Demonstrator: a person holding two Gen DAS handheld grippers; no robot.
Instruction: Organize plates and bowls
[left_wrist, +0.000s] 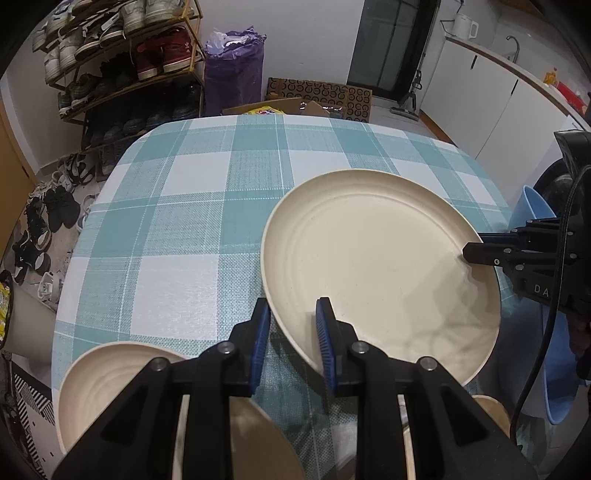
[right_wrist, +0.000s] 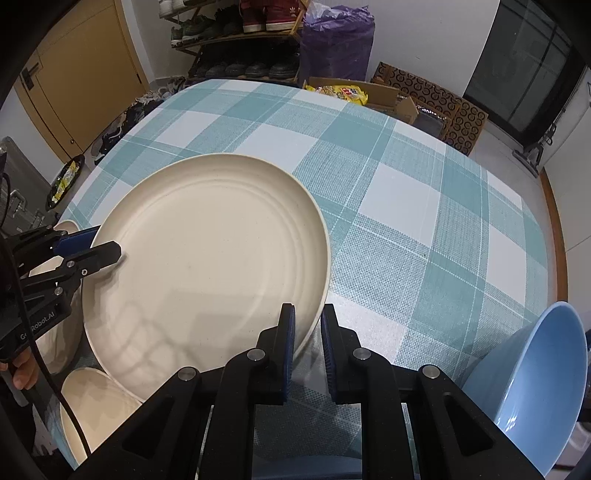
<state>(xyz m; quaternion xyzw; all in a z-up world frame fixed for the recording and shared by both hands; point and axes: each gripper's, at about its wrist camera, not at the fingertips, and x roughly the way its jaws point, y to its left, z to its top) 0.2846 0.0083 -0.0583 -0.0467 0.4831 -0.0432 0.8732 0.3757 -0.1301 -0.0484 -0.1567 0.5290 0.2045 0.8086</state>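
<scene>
- On the table (left_wrist: 177, 192) with the blue and white checked cloth, you hold one big cream plate (left_wrist: 376, 266) between your two grippers
- Your left gripper (left_wrist: 293, 325) pinches the plate's rim on the near left side, one blue pad under the edge and one on top
- Your right gripper (right_wrist: 308, 332) pinches the rim on the other side, with its blue pads pressed on the edge
- In the right wrist view, you can see your left gripper (right_wrist: 101, 245) gripping the plate (right_wrist: 207, 258) at its left edge
- In the left wrist view, you can see your right gripper (left_wrist: 476, 247) gripping the plate at its right edge
- The plate looks tilted, and I cannot tell if it touches the cloth
- A smaller cream plate (left_wrist: 110, 387) lies near your left gripper, at the table's near left corner
- A blue bowl (right_wrist: 532, 380) sits tilted at the near right edge of the table, close beside your right gripper
- Behind the table you can see a shoe rack (left_wrist: 122, 62) full of shoes and a purple bag (left_wrist: 234, 62) by the wall
</scene>
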